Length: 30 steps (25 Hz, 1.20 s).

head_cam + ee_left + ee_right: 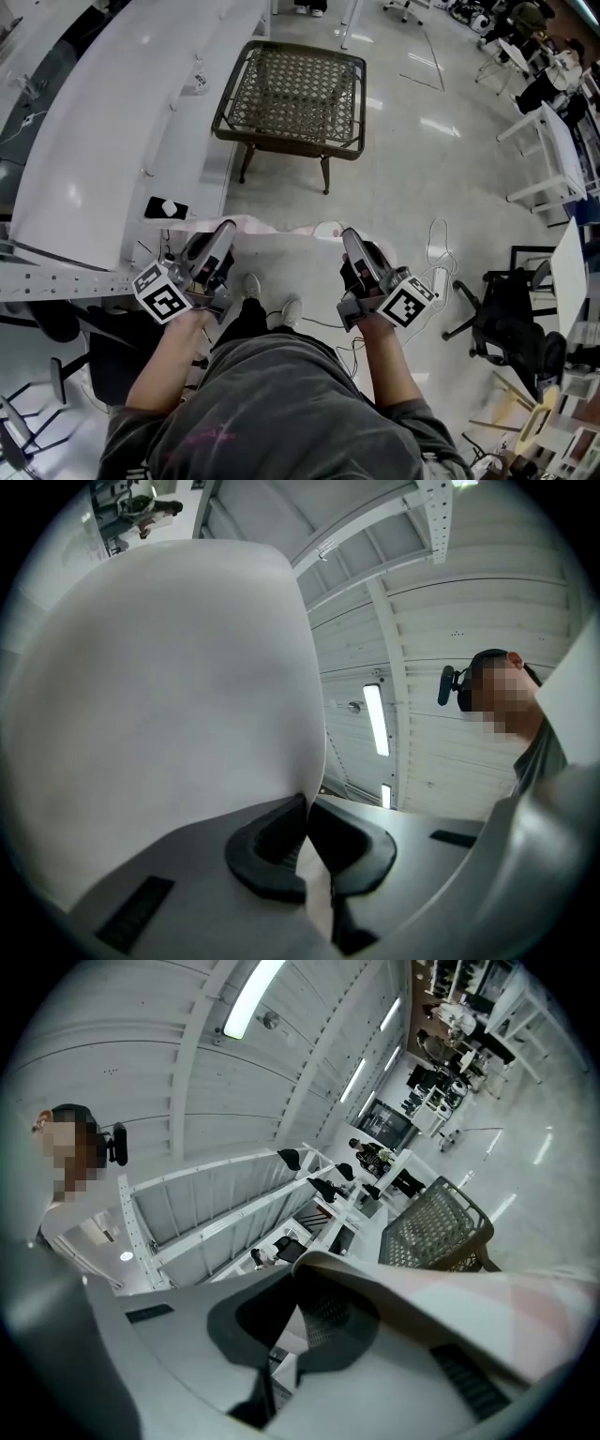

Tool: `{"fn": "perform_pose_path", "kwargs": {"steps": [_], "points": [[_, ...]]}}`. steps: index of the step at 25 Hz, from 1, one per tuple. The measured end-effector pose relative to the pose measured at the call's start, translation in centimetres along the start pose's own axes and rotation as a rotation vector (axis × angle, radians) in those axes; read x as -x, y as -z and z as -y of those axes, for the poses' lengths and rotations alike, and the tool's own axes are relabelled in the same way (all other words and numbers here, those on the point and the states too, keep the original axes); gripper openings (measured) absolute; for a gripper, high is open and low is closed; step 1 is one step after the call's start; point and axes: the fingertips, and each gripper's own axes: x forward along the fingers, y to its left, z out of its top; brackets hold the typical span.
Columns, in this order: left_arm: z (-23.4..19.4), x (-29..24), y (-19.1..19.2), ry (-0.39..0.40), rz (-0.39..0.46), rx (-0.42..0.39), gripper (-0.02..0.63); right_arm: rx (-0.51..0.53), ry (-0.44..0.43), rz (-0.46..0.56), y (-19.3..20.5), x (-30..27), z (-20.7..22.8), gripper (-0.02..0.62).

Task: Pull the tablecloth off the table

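Note:
The pale pink and white tablecloth (281,228) hangs in a narrow band between my two grippers, off the table. The brown wicker table (291,89) stands bare on the floor ahead. My left gripper (225,232) is shut on the cloth's left end. In the left gripper view the cloth (169,714) rises as a big white sheet out of the closed jaws (307,841). My right gripper (349,239) holds the right end. There the cloth (487,1307) runs off over the right finger from the jaws (286,1321), with the wicker table (436,1227) behind it.
A long white bench (122,122) runs along my left, with a black device (166,208) at its near corner. A black office chair (506,319) and white cables (436,248) lie to my right. White desks (553,159) stand at the far right. My shoes (272,298) are just below the cloth.

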Motion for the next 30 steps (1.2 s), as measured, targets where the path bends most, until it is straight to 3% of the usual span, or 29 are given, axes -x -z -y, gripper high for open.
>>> {"fn": "perform_pose_path", "kwargs": {"steps": [30], "points": [[0.01, -0.31, -0.23, -0.008, 0.014, 0.015, 0.0, -0.005, 0.015, -0.008, -0.18, -0.34, 0.13, 0.005]]}}
